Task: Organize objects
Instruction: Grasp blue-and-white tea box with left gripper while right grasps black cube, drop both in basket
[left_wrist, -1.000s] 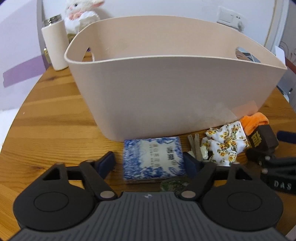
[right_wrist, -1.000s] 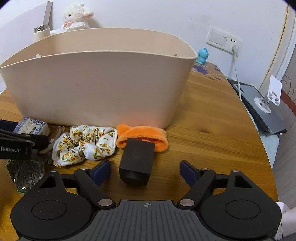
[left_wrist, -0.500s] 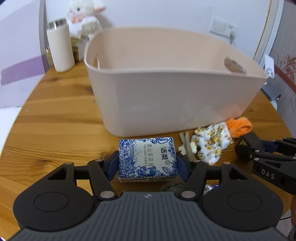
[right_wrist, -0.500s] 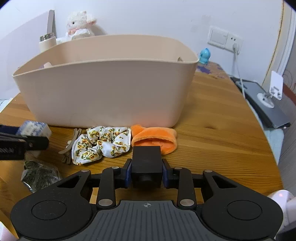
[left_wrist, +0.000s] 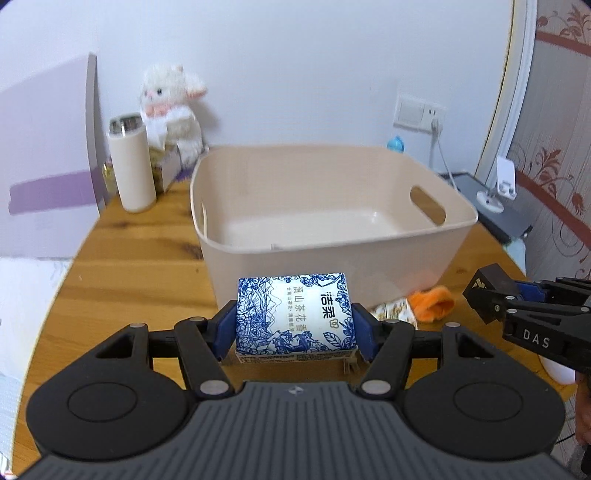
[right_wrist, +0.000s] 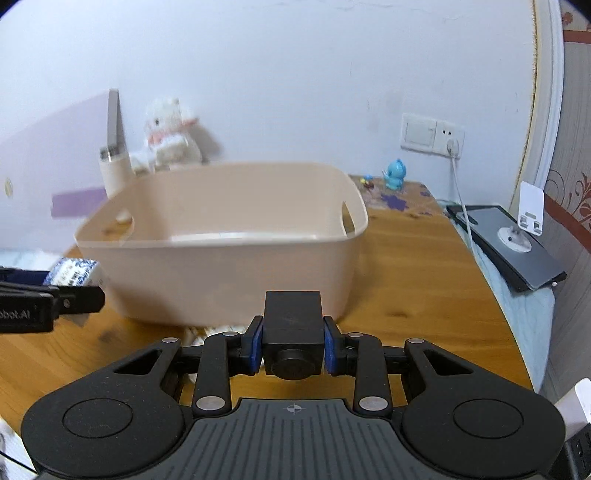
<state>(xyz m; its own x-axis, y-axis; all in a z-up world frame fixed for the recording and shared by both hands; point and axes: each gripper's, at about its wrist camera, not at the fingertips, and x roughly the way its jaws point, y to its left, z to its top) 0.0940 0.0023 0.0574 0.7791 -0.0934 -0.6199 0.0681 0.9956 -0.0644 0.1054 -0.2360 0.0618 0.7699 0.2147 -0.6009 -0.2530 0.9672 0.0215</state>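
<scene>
My left gripper is shut on a blue-and-white tissue pack and holds it lifted in front of the beige plastic bin. My right gripper is shut on a black box and holds it raised before the bin's near wall. The bin looks empty. In the left wrist view the right gripper with the black box sits at the right. In the right wrist view the left gripper with the tissue pack sits at the left.
An orange cloth and a floral scrunchie lie on the wooden table by the bin. A white bottle and a plush lamb stand at the back left. A blue figurine and a dark tablet are at the right.
Both grippers closed on their objects, the left on the tissue pack and the right on the black box, and lifted them off the table, up toward the bin's rim.
</scene>
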